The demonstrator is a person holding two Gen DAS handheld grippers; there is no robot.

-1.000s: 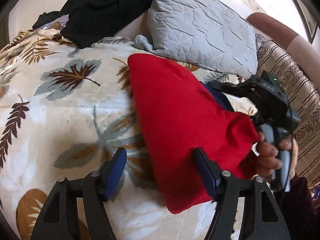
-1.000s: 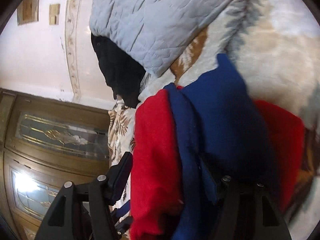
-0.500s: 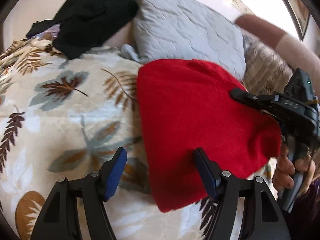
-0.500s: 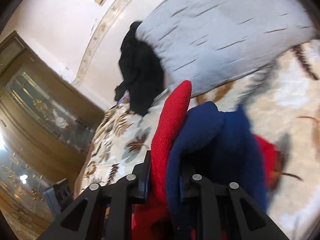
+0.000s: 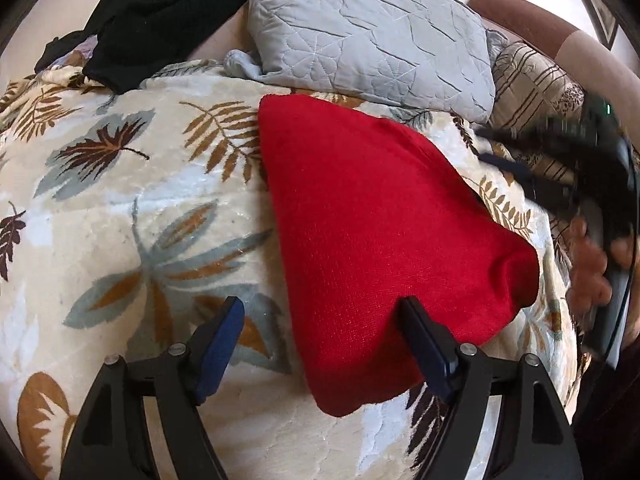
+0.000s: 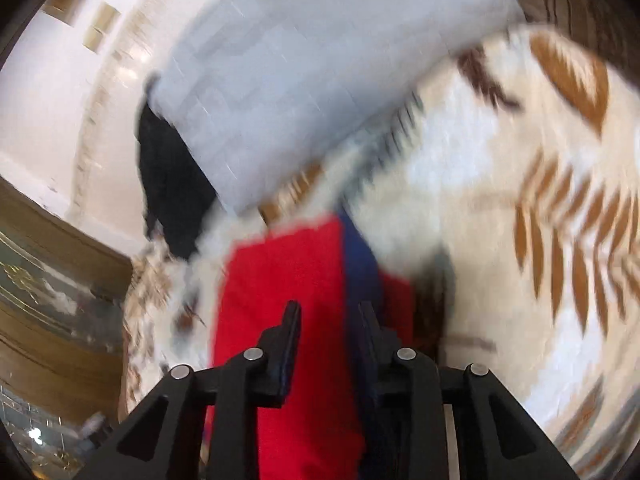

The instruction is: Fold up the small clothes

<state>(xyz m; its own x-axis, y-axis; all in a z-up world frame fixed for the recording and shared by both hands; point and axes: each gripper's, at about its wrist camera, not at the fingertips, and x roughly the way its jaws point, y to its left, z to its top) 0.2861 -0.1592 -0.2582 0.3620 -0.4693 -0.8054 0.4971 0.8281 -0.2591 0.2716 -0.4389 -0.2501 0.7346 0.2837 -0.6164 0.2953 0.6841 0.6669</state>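
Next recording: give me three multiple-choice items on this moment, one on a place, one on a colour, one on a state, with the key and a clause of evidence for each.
1. Where does the black clothing pile lie?
A. left of the grey pillow
B. on the red garment
C. between the left gripper's fingers

2. What colour shows along the red garment's edge in the right wrist view?
A. green
B. blue
C. yellow

3. How is the left gripper?
A. shut on the red garment
B. shut on the blanket
C. open

Key: A, the pile sits beside the pillow's left end; B, a blue strip borders the red; C, the fingers stand wide apart over the leaf-print blanket.
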